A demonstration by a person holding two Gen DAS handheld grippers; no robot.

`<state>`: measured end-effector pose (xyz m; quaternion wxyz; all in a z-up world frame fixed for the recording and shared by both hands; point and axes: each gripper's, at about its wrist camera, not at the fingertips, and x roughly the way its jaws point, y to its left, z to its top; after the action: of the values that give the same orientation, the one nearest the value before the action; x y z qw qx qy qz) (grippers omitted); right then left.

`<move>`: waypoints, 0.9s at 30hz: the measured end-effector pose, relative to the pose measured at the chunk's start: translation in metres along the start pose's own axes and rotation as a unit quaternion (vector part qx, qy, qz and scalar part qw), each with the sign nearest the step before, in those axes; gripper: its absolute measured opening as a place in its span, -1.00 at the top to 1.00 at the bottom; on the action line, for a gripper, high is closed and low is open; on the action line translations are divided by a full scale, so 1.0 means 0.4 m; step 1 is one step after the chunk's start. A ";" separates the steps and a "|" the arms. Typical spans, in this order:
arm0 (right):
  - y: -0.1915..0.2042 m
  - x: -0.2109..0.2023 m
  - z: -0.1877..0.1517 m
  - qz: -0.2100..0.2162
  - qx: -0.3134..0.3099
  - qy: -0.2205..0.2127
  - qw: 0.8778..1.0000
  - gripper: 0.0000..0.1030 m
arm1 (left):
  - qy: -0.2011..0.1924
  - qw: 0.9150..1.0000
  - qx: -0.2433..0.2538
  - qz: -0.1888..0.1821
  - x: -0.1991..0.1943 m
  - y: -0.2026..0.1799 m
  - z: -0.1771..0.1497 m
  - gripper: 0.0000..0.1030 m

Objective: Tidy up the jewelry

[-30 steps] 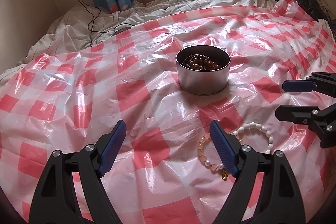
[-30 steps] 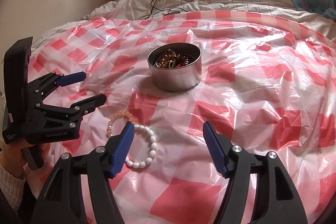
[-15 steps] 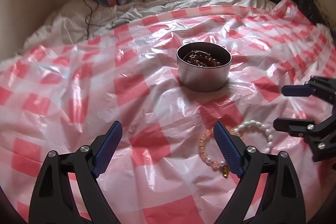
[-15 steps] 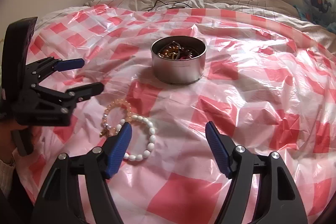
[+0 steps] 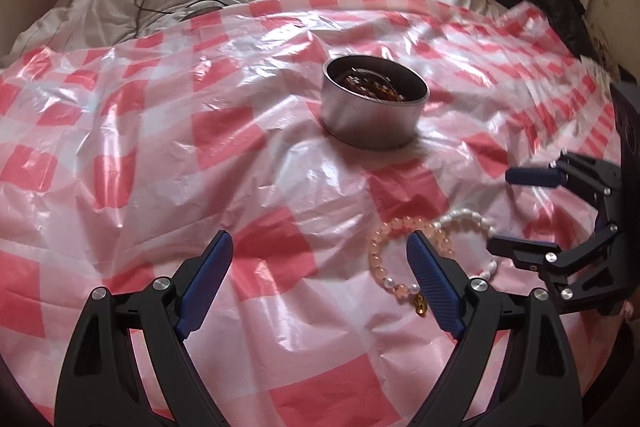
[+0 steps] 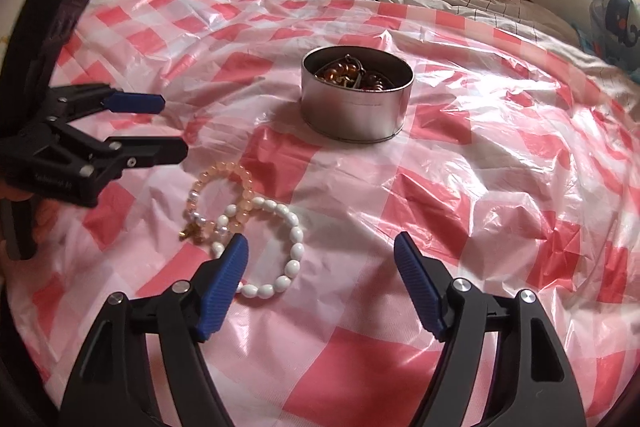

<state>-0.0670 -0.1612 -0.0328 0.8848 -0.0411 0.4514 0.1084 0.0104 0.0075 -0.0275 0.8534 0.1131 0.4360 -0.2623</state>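
Two bracelets lie loose on the checked plastic sheet (image 6: 460, 187), overlapping where their rings meet, and both sit short of the round metal tin (image 6: 357, 99) that already holds other jewelry. The white bead bracelet (image 6: 280, 247) lies just ahead of the right gripper (image 6: 320, 291), toward its left finger, whose blue pad covers part of the ring; most of the loop falls inside the gap, a little left of its centre line. The peach bead bracelet (image 6: 224, 195) with its small gold charm lies further to that gripper's left, beyond the finger. Seen from the left gripper (image 5: 320, 291), the peach bracelet (image 5: 400, 259) sits at its right finger and partly behind it, with the white one (image 5: 476, 231) further right, towards the other tool. Both grippers stand spread with nothing between the pads; the right one's jaws have just been opening. Judging by this layout, the right gripper is nearer the white bracelet, the left nearer the peach one, and the tin lies straight ahead of both.
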 end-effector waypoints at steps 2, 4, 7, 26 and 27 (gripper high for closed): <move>0.017 0.018 0.002 -0.033 -0.019 0.006 0.999 -0.41 | 0.006 1.000 0.025 0.016 0.014 -0.028 -0.005 -0.64; 0.025 0.028 -0.002 -0.078 -0.040 0.011 0.996 -0.42 | 0.012 0.998 0.042 0.037 0.027 -0.047 -0.009 -0.64; -0.007 0.017 -0.003 -0.130 -0.034 0.004 0.991 -0.46 | 0.024 0.993 0.078 0.082 0.050 -0.069 -0.019 -0.65; -0.072 0.005 -0.007 -0.086 0.029 0.024 0.996 -0.48 | 0.038 0.995 0.075 0.047 0.066 -0.075 -0.027 -0.66; -0.087 -0.005 -0.007 -0.091 0.041 0.018 0.995 -0.48 | 0.034 0.995 0.073 0.056 0.060 -0.067 -0.026 -0.67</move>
<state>-0.0622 -0.1959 -0.0337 0.8835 -0.0479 0.4658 0.0084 0.0003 -0.0189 -0.0520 0.8412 0.2081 0.4371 -0.2409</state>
